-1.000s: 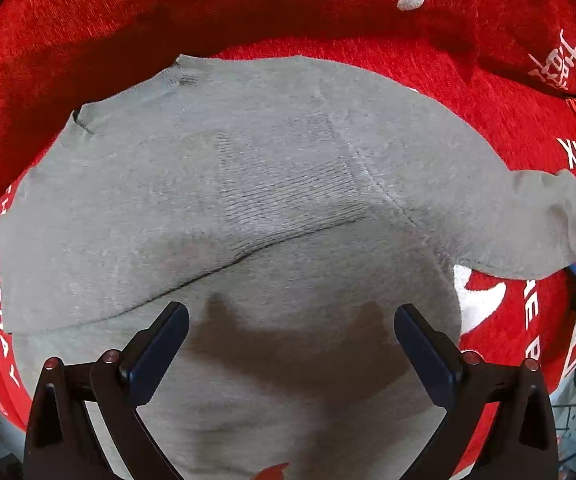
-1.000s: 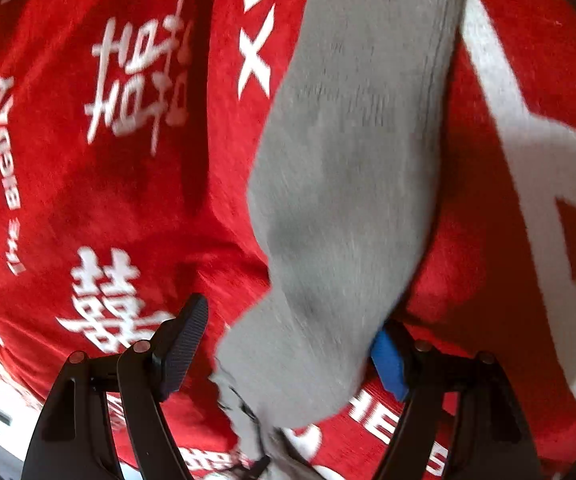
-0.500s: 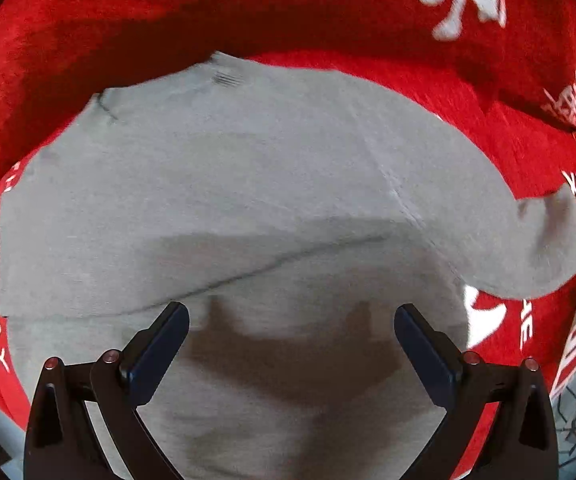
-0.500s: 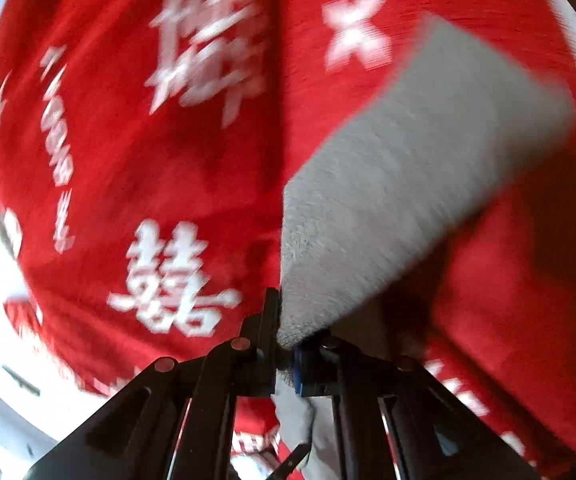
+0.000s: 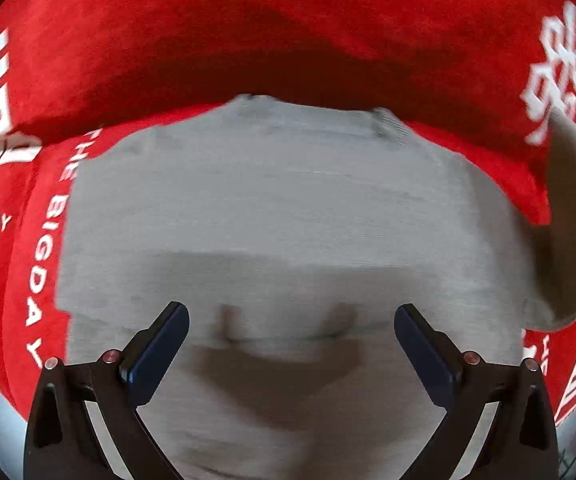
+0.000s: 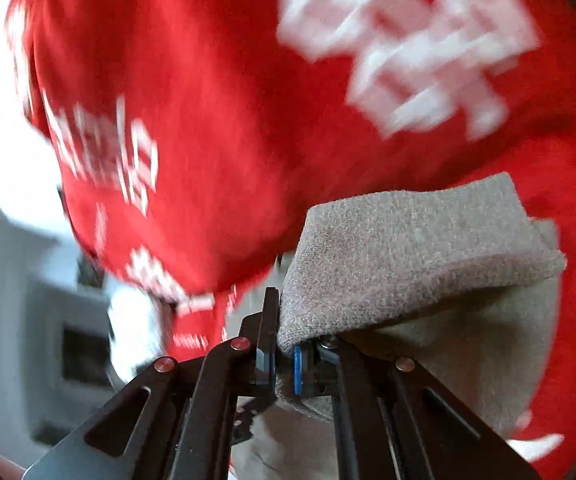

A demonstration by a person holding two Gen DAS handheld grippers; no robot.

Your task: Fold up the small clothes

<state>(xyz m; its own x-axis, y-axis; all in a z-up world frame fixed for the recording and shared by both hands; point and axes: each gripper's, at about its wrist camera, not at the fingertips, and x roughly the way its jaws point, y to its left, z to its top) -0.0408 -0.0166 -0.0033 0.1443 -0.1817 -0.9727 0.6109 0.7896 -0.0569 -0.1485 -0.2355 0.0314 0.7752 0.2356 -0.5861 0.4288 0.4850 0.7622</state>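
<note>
1. Grey knit sweater point(image 5: 288, 216) spread flat on a red cloth point(image 5: 288, 32) printed with white characters and the words "THE BIGDAY"; neckline toward the top of the left wrist view, body filling the middle and running down past the bottom edge.

2. Left tongs point(image 5: 291, 344) poised above the lower body of the sweater, pointing steeply down, jaws spread wide, nothing between them, no contact with the fabric visible; only a shadow on the knit beneath.

3. Right tongs point(image 6: 284, 364) clamped tight on the end of the sleeve point(image 6: 407, 256), grey knit pinched between the blue pads. Sleeve lifted clear of the red cloth and draped outward from the jaws, doubled over on itself.

4. Same sleeve point(image 5: 575, 216) seen at the right edge of the left wrist view, raised and curling above the red cloth, joined to the sweater at the shoulder.

5. Heavy blur across both views, especially the red cloth in the right wrist view; fine detail of cuffs and hems hard to make out.

6. Progress, as a judgement: early in the fold. Sweater laid out and one sleeve picked up. Yet to do, probably: laying that sleeve across the chest, bringing in the other side, then folding the body up. Other sleeve not clearly identifiable here, so its state cannot be told.

7. Pale floor or furniture point(image 6: 28, 300) visible beyond the edge of the red cloth, blurred.
</note>
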